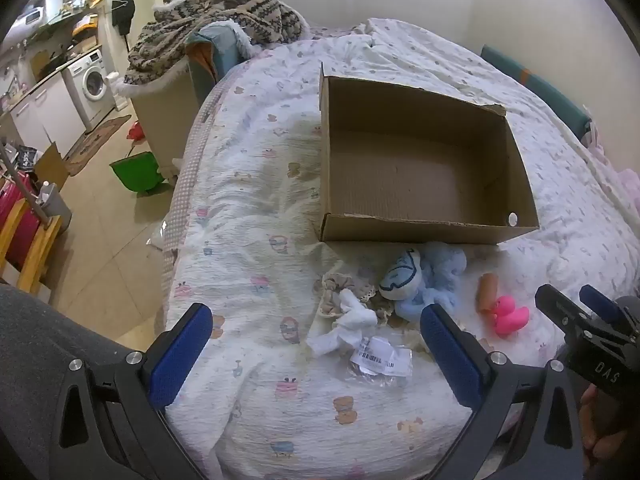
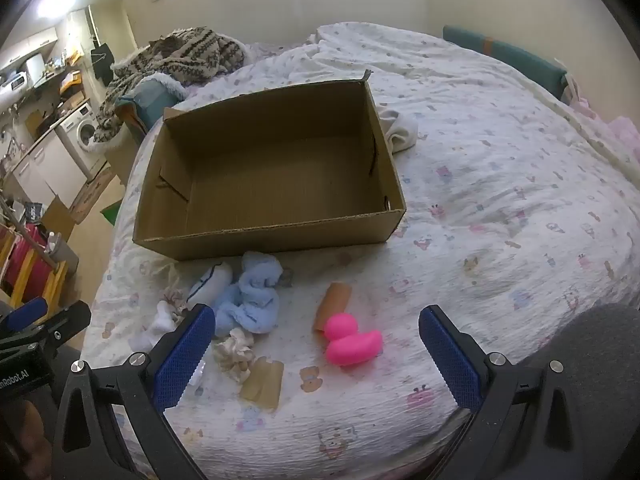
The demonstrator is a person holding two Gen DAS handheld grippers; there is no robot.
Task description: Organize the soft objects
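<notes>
An open, empty cardboard box [image 1: 420, 160] [image 2: 272, 176] lies on the bed. In front of it lie a light blue plush [image 1: 436, 276] [image 2: 252, 296], a white sock [image 1: 348, 320] [image 2: 160, 322], a beige scrunchie [image 2: 236, 350], a pink rubber duck [image 1: 508, 316] [image 2: 350, 340] and a brown tube [image 1: 486, 292] [image 2: 334, 304]. My left gripper [image 1: 316, 344] is open and empty above the sock and a plastic packet [image 1: 378, 358]. My right gripper [image 2: 316, 348] is open and empty, hovering near the duck.
The bed has a white patterned quilt [image 2: 500, 184]. A white cloth [image 2: 400, 130] lies beside the box's right wall. A brown card piece [image 2: 262, 378] lies near the scrunchie. A patterned blanket [image 1: 216, 28] is piled at the bed's far left. The floor with a green bin [image 1: 136, 170] is to the left.
</notes>
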